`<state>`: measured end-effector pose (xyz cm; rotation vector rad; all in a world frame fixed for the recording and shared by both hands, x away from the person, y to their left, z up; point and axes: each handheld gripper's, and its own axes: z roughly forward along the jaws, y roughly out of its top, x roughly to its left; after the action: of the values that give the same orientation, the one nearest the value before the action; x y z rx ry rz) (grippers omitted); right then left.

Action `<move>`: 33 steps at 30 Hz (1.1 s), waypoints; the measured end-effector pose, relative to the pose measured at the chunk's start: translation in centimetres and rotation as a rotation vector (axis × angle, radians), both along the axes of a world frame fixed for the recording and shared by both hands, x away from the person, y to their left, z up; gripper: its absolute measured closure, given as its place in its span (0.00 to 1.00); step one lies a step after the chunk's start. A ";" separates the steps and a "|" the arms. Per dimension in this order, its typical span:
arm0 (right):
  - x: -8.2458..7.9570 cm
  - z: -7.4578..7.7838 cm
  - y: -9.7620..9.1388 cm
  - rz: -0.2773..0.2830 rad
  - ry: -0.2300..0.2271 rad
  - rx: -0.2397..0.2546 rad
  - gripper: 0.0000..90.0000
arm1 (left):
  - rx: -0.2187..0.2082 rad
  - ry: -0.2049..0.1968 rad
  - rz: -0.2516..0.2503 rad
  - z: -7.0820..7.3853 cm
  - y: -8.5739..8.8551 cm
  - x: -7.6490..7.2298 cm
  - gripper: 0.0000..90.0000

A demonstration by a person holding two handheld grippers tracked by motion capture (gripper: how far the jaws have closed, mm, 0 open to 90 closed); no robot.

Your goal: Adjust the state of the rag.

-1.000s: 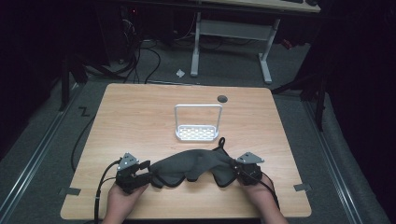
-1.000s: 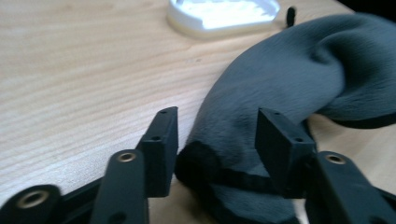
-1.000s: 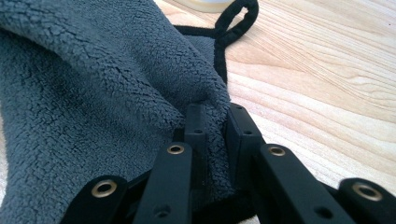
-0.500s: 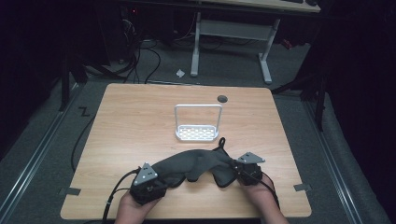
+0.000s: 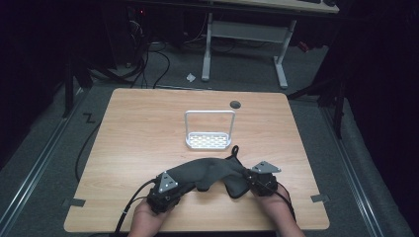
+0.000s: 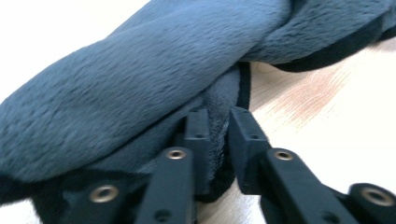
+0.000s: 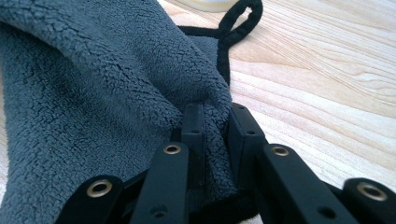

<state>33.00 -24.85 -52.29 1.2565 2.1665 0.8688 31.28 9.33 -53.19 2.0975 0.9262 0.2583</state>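
A dark grey fleece cloth (image 5: 207,170) lies bunched in a hump across the near part of the wooden table (image 5: 138,128). My left gripper (image 5: 174,191) is at the cloth's left end. Its jaws have just been closing, and in the left gripper view a fold of the cloth (image 6: 140,93) is pinched between the left gripper (image 6: 218,119) pads. My right gripper (image 5: 248,183) is shut on the cloth's right end, and in the right gripper view the fleece (image 7: 93,93) is squeezed in the right gripper (image 7: 217,114). A black hanging loop (image 7: 240,18) lies on the wood beyond.
A small white wire rack (image 5: 210,140) with a perforated base and an upright hoop stands mid-table, just behind the cloth. A round cable hole (image 5: 235,104) sits near the far edge. Beyond the table are desk legs (image 5: 279,59) and floor cables (image 5: 148,59).
My left gripper has slid right along the near edge and closed on the cloth's left end, bunching it inward. The right gripper has kept still.
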 end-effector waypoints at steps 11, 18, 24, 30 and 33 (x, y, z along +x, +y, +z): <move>0.7 0.3 -1.9 -0.070 -0.018 -0.013 0.87 | -0.270 -0.045 -0.024 4.9 3.9 -1.3 0.94; 1.3 0.4 -2.3 -0.091 -0.017 0.011 0.76 | -0.332 -0.032 0.119 4.2 7.1 2.8 0.94; -0.8 2.4 -2.1 -0.085 -0.090 0.064 0.63 | -0.260 0.048 0.156 1.6 6.3 5.3 0.94; -3.5 2.2 0.7 0.021 -0.064 0.082 0.59 | -0.197 0.083 0.167 0.4 5.6 6.0 0.93; -4.0 1.4 1.9 0.059 -0.019 0.089 0.56 | -0.179 0.078 0.170 0.1 5.5 6.1 0.93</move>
<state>29.05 -22.94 -50.87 1.2265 2.1814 1.0073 37.39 14.88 -53.06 1.8792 1.1336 0.1752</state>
